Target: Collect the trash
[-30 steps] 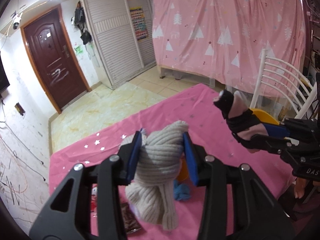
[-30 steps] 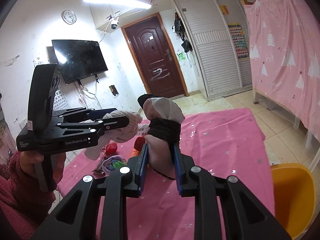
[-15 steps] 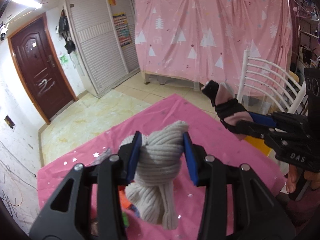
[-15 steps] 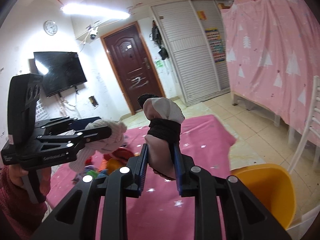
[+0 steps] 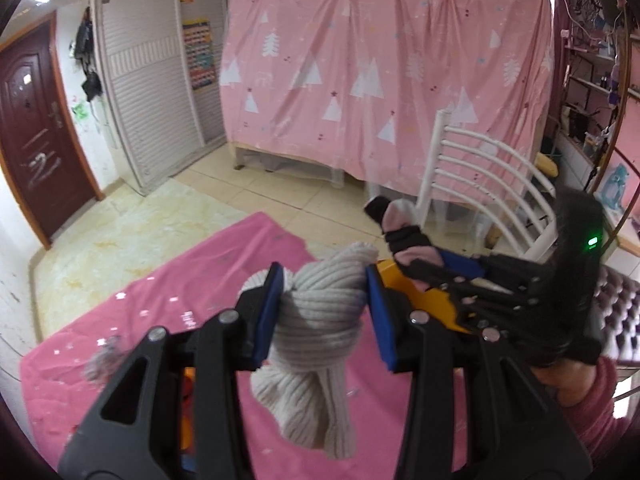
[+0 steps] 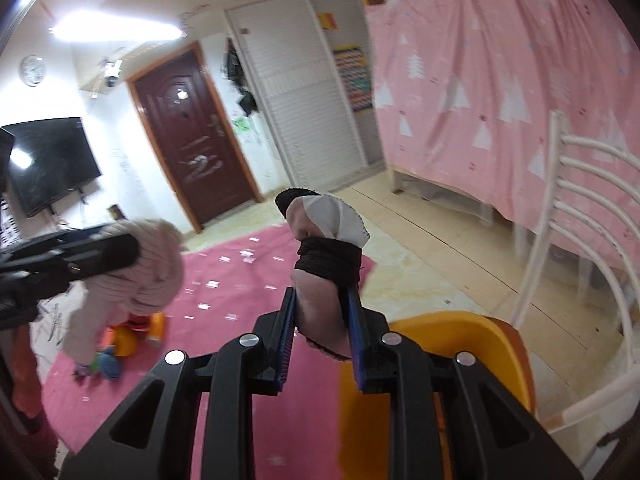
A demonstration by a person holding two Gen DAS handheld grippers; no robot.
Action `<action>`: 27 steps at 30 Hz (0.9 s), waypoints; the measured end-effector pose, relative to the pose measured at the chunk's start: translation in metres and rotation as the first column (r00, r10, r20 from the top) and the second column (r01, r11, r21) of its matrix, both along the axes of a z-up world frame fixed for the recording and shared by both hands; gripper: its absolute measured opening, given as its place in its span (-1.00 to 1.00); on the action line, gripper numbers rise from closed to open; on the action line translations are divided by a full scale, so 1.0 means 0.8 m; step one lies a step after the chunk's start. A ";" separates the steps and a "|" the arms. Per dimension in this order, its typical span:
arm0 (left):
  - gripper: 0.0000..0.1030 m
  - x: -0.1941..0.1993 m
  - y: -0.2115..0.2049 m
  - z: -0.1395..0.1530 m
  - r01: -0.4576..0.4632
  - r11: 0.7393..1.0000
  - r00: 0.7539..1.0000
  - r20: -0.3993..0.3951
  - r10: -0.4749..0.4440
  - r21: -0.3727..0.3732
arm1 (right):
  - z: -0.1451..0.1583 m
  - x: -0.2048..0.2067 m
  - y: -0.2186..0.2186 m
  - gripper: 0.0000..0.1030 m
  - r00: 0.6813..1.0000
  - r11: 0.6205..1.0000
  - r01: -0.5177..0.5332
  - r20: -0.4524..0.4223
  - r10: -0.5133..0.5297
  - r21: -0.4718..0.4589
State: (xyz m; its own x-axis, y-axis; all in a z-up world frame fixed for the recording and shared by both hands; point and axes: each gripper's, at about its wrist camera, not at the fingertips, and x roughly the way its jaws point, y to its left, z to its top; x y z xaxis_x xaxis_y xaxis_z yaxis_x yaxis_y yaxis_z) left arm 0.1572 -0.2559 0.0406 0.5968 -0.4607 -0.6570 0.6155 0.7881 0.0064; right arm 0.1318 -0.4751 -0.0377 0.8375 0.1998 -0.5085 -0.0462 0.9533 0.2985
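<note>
My left gripper (image 5: 325, 312) squeezed a grey sock (image 5: 320, 344) | right gripper (image 6: 321, 334) squeezed a pink sock (image 6: 326, 264) | risk: socks might miss the yellow bin (image 6: 472, 344) at 4 o'clock if I let go too soon.

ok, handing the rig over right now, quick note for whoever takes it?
Left gripper: shut on the knotted grey ribbed sock, held up over the pink cloth.
Right gripper: shut on the pink, white and black sock bundle, just beside the orange bin.
Done: both bundles are picked up; neither is in the bin.
Left: drop both into the orange bin, then go for the small coloured items lying on the pink cloth. What they are exactly is too blurred to tell.
</note>
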 end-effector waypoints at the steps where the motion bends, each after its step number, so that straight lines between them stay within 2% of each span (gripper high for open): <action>1: -0.23 0.002 -0.005 -0.002 0.004 1.000 1.000 -0.010 -0.004 -0.007 | -0.005 0.001 -0.006 -0.68 1.000 1.000 0.008 -0.012 -0.008 0.000; 7: -0.23 0.019 -0.044 -0.012 0.027 0.998 0.996 -0.082 -0.032 -0.052 | -0.027 0.008 -0.029 -0.68 0.996 1.000 0.025 -0.086 -0.027 -0.018; 17: -0.23 0.035 -0.095 -0.037 0.039 0.998 0.991 -0.125 -0.044 -0.046 | -0.048 0.018 -0.055 -0.66 0.985 0.998 0.041 -0.167 -0.048 -0.042; 23: -0.22 0.044 -0.120 -0.055 0.045 0.999 0.988 -0.144 -0.047 -0.020 | -0.060 0.022 -0.063 -0.45 0.972 0.997 0.057 -0.224 -0.069 -0.058; 27: -0.13 0.051 -0.128 -0.066 0.055 0.998 0.978 -0.199 -0.061 -0.038 | -0.060 0.015 -0.083 -0.11 0.967 0.992 0.117 -0.220 -0.126 -0.053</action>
